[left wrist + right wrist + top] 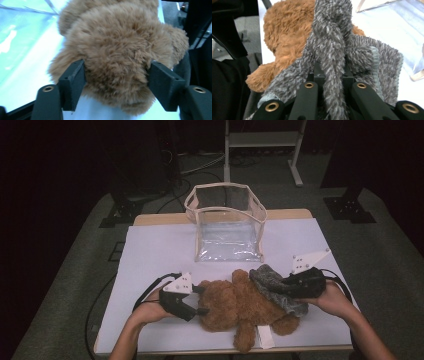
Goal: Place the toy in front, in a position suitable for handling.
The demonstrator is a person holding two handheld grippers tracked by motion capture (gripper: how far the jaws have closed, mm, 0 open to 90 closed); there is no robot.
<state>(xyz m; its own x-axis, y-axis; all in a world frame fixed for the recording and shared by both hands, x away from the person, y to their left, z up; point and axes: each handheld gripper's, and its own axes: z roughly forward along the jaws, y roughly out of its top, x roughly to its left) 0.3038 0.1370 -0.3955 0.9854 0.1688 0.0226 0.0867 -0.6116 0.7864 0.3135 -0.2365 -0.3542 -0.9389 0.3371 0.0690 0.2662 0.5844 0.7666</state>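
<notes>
Brown plush fills the middle of our bench [150, 245]: a teddy bear [235, 307] lies flat on the white sheet that covers it, near the front edge, at about six o'clock from the clear bag [227, 222]. That clear bag, with its cream trim, stands upright and open-topped toward the far edge at twelve o'clock, well apart from the bear.

We hold the left tongs [200, 302] at the bear's nine o'clock side. In the left gripper view the left tongs [116, 75] stand partly spread around a rounded furry part of the bear [117, 50], each black pad pressed into the fur, so we count them as gripping the bear.

We hold the right tongs [285, 282] at the bear's three o'clock side, and a grey fuzzy cloth [275, 287] lies draped over the bear's near end there. In the right gripper view the right tongs [334, 82] are closed tight on a bunched fold of that grey cloth [332, 45], which rises straight up between the jaws, with the brown bear [284, 35] behind it at ten o'clock and the clear bag's corner [377, 5] at one o'clock.

A white strip [265, 337] of paper or card shows under the bear's lower leg at six o'clock.
</notes>
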